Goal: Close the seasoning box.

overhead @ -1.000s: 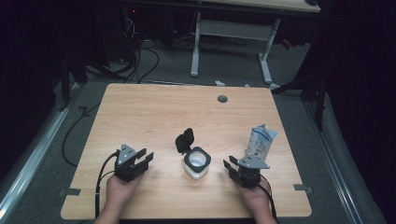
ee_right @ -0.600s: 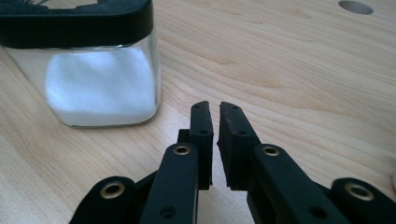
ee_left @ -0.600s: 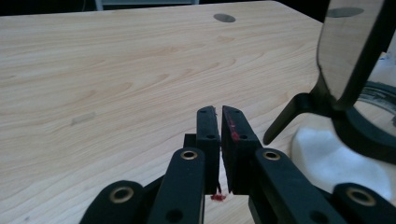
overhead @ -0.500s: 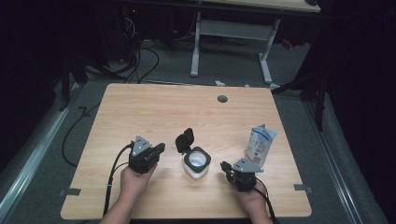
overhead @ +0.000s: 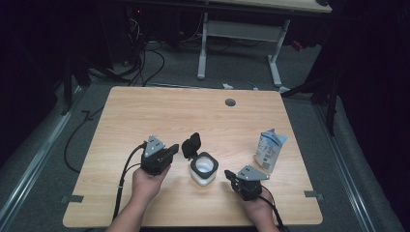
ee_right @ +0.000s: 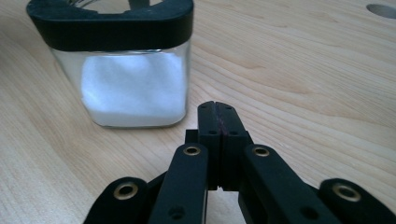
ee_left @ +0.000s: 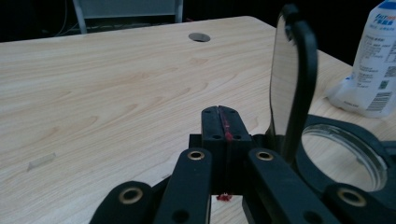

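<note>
The jar (overhead: 203,168), a square clear container with a black collar and a white filling, is seen standing near the front middle of the desk (overhead: 145,116), its hinged black lid (overhead: 190,144) flipped up and leaning toward the left; the mouth is thus already open. Against the earlier frames, the left gripper (overhead: 169,152) is found to have been carried inward and slightly up, from the front left of the desk to a place just beside the raised lid, though contact with it cannot be confirmed. Its jaws have just been closing and are now pressed together with nothing between them, as the left gripper view shows. The right gripper (overhead: 231,175) has barely shifted and lies near the jar's right side, apart from it; its jaws too have just been closing and now meet on nothing. Judgement: with both pairs shut and empty, no grasp is in hand yet; a closed left tip beside the lid suggests a push or a fresh approach rather than a pinch. A white and blue pouch (overhead: 269,150) stands well apart at the right, clear of the work. A round cable hole (overhead: 230,102) lies farther back. Nothing is seen between either gripper and the jar.
</note>
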The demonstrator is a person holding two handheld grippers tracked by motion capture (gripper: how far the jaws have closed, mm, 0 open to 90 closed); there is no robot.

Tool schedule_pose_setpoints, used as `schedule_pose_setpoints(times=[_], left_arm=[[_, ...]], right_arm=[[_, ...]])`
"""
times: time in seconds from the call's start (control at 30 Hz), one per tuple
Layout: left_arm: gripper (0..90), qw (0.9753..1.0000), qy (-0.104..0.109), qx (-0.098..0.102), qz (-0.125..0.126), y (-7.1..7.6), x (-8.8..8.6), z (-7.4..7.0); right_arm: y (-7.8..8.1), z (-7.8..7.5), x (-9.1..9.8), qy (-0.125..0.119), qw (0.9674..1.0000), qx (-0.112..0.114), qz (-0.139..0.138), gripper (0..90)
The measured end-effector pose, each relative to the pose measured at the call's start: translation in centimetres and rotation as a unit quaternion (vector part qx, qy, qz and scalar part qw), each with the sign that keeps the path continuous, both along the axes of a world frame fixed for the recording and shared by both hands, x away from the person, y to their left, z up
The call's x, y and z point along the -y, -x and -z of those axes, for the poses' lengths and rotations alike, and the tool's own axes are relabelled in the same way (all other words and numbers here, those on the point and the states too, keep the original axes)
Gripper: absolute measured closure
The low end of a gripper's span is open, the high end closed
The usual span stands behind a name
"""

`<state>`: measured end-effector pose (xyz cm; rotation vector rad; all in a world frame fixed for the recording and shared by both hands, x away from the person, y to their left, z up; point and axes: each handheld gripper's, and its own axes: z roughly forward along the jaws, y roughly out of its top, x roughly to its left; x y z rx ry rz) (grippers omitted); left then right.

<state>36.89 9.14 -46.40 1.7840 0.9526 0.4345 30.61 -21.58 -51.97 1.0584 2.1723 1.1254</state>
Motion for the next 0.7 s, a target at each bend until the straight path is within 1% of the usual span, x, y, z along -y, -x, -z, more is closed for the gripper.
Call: schedule_pose_setpoints(times=[0.33,0.43,0.47,0.57,0.63,0.7], left_arm=[[90.0,0.9999,0.007,0.006,0.012,0.1,0.9,-0.9],[90.0,0.9999,0.008,0.007,0.012,0.2,1.1,-0.9],[90.0,0.9999,0.008,0.006,0.014,0.2,1.1,-0.9],[90.0,0.9998,0.011,0.006,0.014,0.2,1.1,-0.9],[90.0,0.9998,0.015,0.005,0.015,0.3,1.1,-0.8],[90.0,0.9998,0.014,0.004,0.016,0.3,1.2,-0.7]], right_arm=[[0.2,0.1,-1.1,0.001,0.9998,-0.001,-0.019,89.9],[0.3,0.1,-1.4,0.005,0.9997,0.002,-0.026,89.9],[0.3,0.1,-1.5,0.004,0.9997,0.0,-0.025,89.9],[0.4,0.0,-1.9,0.003,0.9995,0.003,-0.031,89.9],[0.5,0.0,-2.2,0.007,0.9994,0.004,-0.033,89.9],[0.5,0.1,-2.5,0.006,0.9993,0.004,-0.036,89.9]])
